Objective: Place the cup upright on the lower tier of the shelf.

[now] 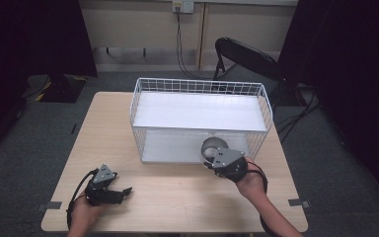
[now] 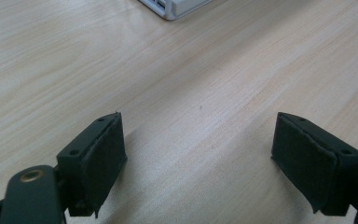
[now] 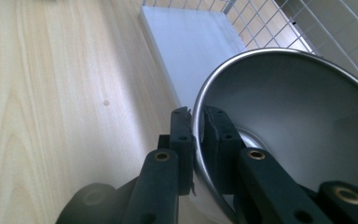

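Wooden table [image 1: 177, 192], wire rack [image 1: 200, 118] at far edge. Right gripper [image 3: 197, 140] pinches steel bowl [image 3: 298, 121] rim at rack's near-right opening. Left gripper [image 2: 198, 154] wide open, empty, near-left corner. Likely shelving: keep bowl clear of wires.

A black folding chair [image 1: 246, 61] stands behind the table [image 1: 177, 197].

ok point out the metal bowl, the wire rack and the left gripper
metal bowl [image 3: 298, 121], right gripper view, on its inner wall
wire rack [image 1: 200, 86], high view, on its back top rim
left gripper [image 2: 198, 161], left gripper view, midway between its open fingers
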The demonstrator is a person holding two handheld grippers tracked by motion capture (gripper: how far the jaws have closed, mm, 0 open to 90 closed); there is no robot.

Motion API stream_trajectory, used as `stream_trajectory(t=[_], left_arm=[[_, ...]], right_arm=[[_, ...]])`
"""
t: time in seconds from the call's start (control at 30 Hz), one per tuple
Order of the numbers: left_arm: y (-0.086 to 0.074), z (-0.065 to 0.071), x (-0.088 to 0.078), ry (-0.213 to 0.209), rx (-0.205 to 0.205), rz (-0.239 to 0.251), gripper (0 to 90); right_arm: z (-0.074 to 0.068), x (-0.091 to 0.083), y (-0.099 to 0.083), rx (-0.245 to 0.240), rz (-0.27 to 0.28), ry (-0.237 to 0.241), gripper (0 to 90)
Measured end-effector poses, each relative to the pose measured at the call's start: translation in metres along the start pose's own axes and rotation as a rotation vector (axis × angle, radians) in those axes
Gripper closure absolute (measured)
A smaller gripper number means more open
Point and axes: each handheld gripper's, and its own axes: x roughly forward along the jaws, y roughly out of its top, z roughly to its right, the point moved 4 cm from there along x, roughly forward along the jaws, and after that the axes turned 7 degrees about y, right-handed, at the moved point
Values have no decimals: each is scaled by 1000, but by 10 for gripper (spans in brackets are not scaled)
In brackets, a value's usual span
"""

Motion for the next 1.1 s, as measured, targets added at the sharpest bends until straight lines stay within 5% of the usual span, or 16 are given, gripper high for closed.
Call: stream_trajectory(t=[1.1], left_arm=[[0, 0, 0, -1, -1, 0, 168]], right_arm=[[19, 12, -17, -31, -20, -84, 821]])
